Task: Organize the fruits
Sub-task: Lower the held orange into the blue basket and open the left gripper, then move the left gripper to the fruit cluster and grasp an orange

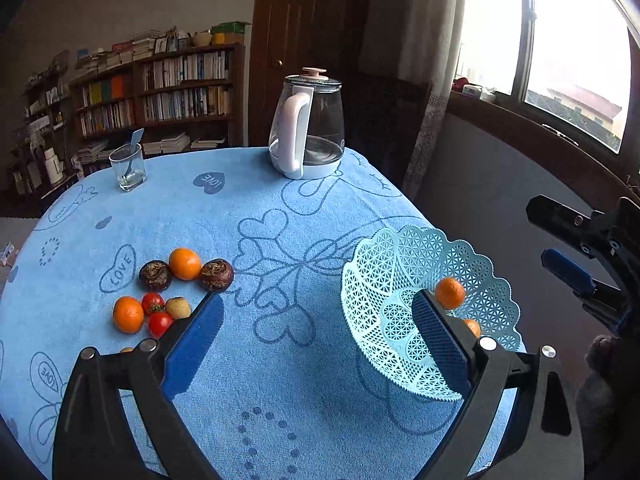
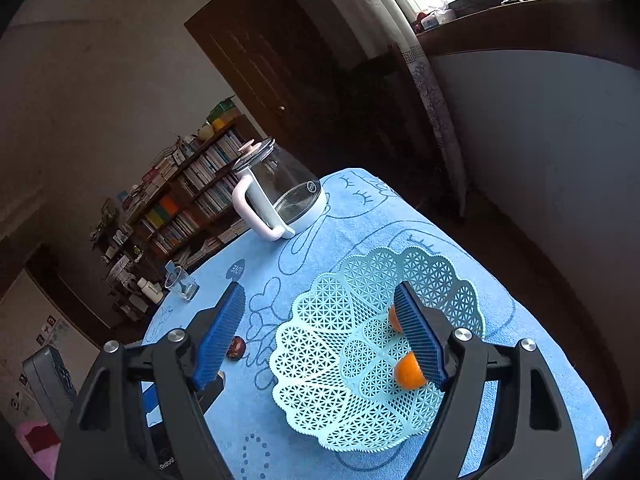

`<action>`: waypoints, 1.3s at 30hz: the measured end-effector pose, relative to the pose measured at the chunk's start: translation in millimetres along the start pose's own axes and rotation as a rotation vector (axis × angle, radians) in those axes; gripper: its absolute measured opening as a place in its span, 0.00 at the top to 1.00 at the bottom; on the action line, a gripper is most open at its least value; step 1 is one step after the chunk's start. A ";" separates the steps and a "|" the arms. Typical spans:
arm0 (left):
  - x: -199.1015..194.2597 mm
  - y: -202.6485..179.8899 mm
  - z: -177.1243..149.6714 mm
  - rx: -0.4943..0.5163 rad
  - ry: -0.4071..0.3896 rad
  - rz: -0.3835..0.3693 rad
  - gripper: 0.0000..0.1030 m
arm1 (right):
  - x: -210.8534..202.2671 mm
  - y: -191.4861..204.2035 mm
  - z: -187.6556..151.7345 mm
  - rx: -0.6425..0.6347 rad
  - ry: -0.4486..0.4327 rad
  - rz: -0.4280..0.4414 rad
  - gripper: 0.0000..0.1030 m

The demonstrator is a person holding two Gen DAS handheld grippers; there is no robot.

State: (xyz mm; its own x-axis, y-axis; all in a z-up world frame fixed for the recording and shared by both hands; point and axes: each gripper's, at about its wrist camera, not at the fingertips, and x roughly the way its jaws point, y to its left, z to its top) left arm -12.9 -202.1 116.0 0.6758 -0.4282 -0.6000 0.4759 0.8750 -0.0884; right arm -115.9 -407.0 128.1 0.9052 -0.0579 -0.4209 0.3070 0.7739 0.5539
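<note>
A light-blue lattice basket stands at the table's right side with two oranges inside. Loose fruit lies on the blue cloth at left: two oranges, two dark brown fruits, two red tomatoes and a small tan fruit. My left gripper is open and empty, between the pile and the basket. My right gripper is open and empty above the basket; it also shows in the left wrist view.
A glass kettle with a white handle stands at the table's far edge. A drinking glass with a spoon stands far left. The table edge drops off just right of the basket. Bookshelves, a door and a window lie beyond.
</note>
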 end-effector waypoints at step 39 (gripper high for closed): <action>-8.5 170.2 -21.8 -0.271 0.027 0.278 0.08 | 23.0 67.2 -42.6 -0.187 0.055 0.091 0.22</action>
State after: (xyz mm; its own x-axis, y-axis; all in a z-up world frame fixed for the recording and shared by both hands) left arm 50.1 -44.5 88.8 0.7412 -0.1632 -0.6511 0.1084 0.9864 -0.1239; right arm -86.9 -329.4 125.0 0.9078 0.0484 -0.4166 0.1600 0.8782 0.4507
